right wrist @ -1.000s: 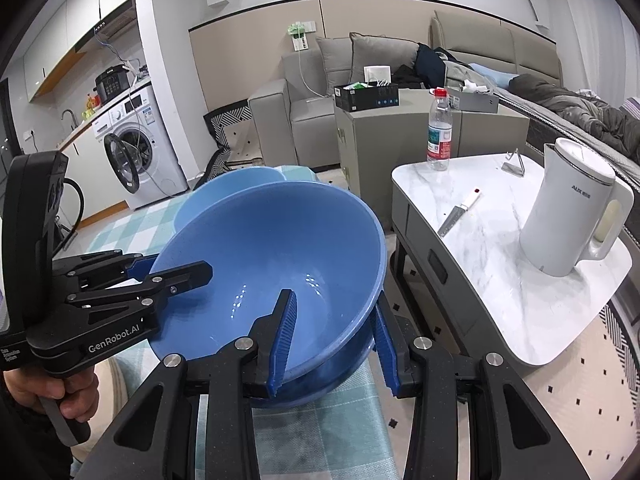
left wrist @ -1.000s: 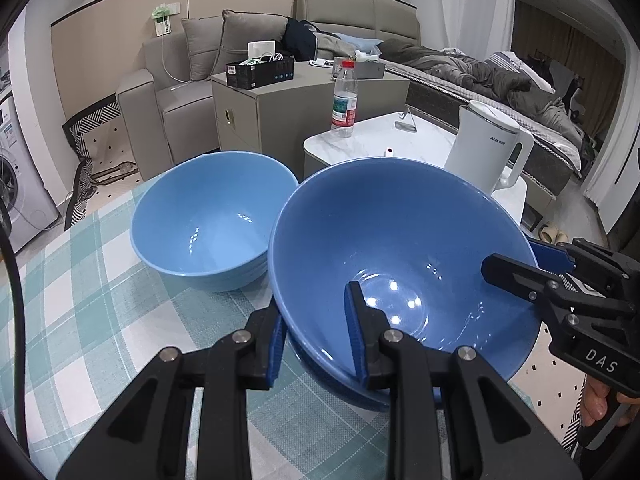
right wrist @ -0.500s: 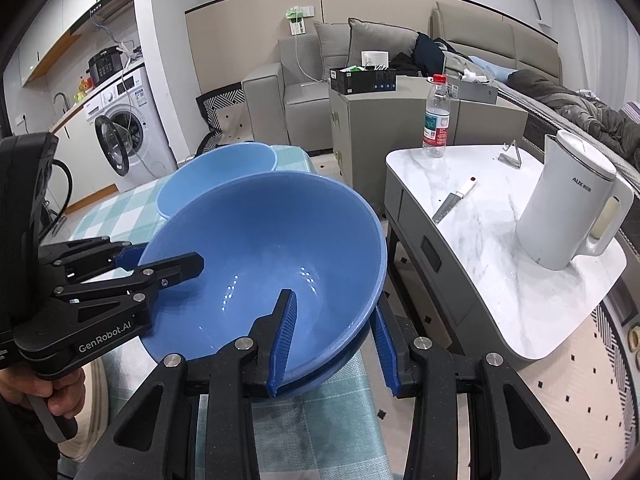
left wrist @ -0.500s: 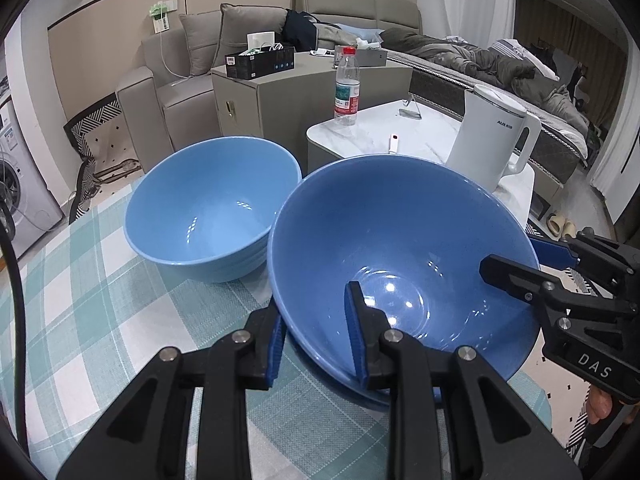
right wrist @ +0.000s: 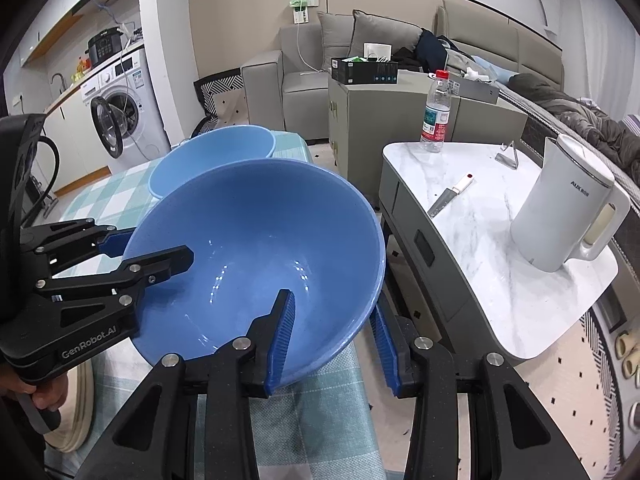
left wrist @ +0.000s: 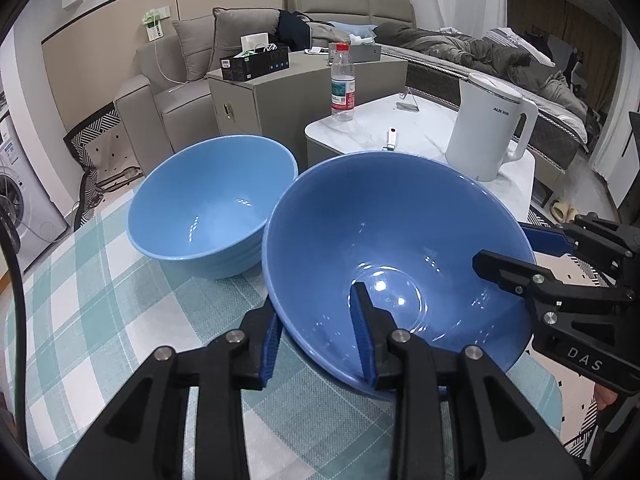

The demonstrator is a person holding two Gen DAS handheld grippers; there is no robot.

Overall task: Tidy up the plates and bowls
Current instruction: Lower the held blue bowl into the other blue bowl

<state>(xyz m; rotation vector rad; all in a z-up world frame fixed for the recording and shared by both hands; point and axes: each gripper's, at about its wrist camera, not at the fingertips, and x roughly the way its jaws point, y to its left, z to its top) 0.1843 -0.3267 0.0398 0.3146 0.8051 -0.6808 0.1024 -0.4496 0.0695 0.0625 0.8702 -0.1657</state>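
Two blue bowls stood on a table (left wrist: 100, 320) with a green checked cloth. The near bowl (left wrist: 400, 240), the darker one, was at the right near corner of the table and tilted, its opening turned toward the near side. The far bowl (left wrist: 208, 200), of lighter blue, sat upright to the left and farther back, just beside the near one. Whether their walls touched I could not tell.

Both grippers were at the rim of the near bowl. The left gripper (left wrist: 316, 312) was at the bowl's near left rim, with one finger inside the bowl and the other outside under the wall. Its jaws had just been opening, with the bowl's wall between them. The pads stood only a little apart and seemed not to press on the wall any more. The right gripper (right wrist: 332, 304) straddled the right side of the rim in the same way, one blue pad inside and one outside. Its jaws had also just opened a little, and a thin dark gap showed between the outer pad and the wall, so the hold looked loose. They too were far from wide.

A hand (right wrist: 44, 396) gripped the handle of the left gripper at the low left edge of the right wrist view.

To the right of the table stood a marble side table (right wrist: 500, 280). It carried a white kettle (left wrist: 486, 136), a bottle (left wrist: 343, 84) with a red cap at its far end, and a knife (right wrist: 448, 196) between them.
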